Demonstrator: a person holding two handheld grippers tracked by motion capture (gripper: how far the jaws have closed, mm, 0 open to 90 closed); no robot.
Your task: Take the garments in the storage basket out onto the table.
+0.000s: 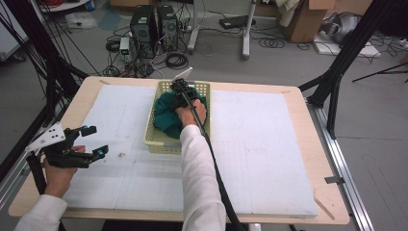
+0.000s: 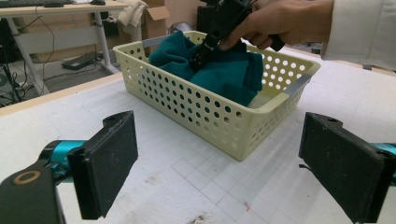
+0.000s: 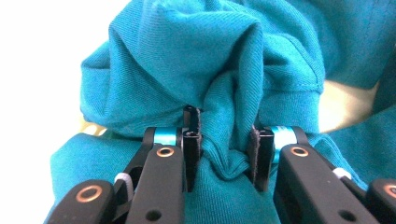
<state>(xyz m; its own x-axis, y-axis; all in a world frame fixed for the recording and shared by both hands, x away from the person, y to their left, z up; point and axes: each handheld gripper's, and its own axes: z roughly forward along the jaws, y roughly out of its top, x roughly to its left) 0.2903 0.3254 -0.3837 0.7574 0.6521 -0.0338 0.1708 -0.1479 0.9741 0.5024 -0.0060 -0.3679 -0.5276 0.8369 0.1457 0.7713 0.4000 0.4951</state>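
Teal cloth point(image 3: 224, 93), pinched by right tool point(image 3: 224, 154)

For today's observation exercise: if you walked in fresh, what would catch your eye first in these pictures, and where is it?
First, the crumpled teal garment heaped in the pale yellow perforated basket at the middle of the white-covered table. The right gripper reaches into the basket with its jaws pinched on a bunched fold of that cloth. At the table's left edge, the left gripper is held with jaws wide apart, holding nothing.
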